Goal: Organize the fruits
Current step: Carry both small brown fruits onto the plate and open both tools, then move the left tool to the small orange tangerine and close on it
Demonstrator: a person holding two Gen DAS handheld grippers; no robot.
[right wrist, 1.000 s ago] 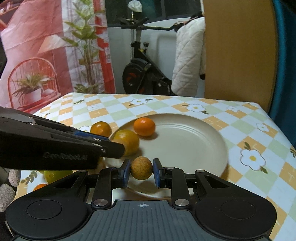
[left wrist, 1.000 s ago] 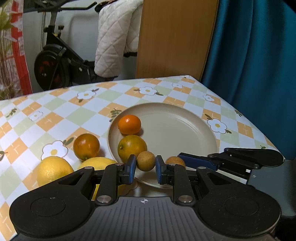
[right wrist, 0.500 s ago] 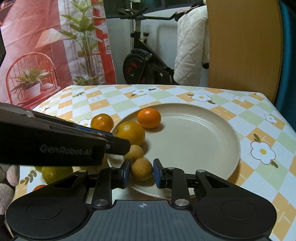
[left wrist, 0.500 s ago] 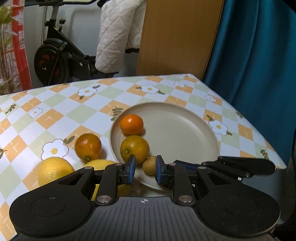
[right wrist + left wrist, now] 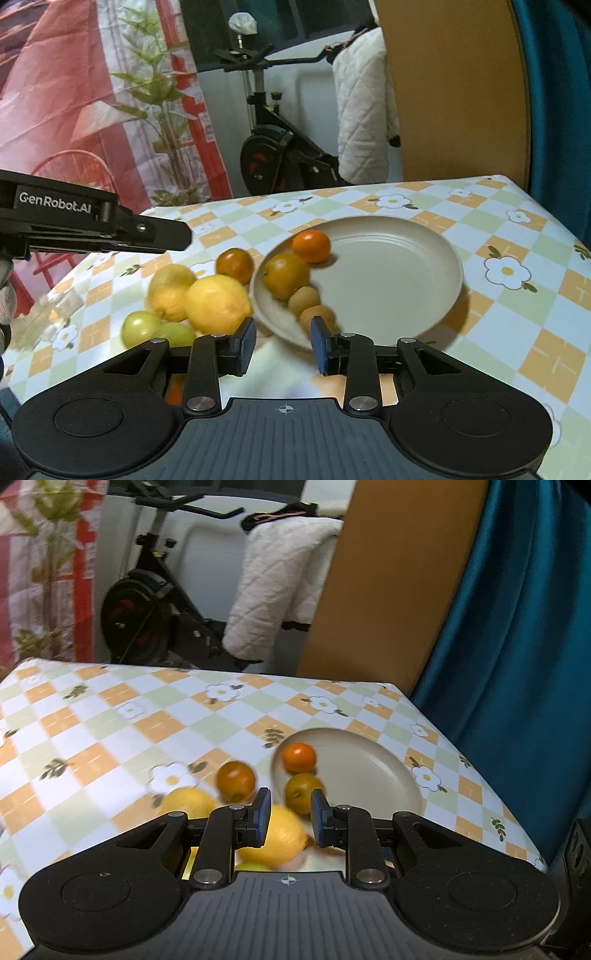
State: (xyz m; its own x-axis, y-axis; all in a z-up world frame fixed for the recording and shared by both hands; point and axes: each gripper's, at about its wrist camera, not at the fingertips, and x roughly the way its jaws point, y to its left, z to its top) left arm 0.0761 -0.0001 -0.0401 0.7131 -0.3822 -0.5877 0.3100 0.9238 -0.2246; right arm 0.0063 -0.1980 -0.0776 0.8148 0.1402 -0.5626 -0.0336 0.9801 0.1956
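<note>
R gripper (image 5: 282, 345) jaws just been opening, nothing between; L gripper (image 5: 288, 818) nearly closed, empty. Ahead of R: plate (image 5: 417, 258) w/ 2 oranges, 2 small brown fruits (image 5: 314, 308); left of it 2 lemons (image 5: 218, 302), 1 orange, 2 green fruits.

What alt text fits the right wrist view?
A beige plate on a flower-checked tablecloth holds two oranges and two small brown fruits in a row, with lemons, green fruits and another orange beside it. The right claw hovers empty at the plate's near rim, having just opened.
</note>
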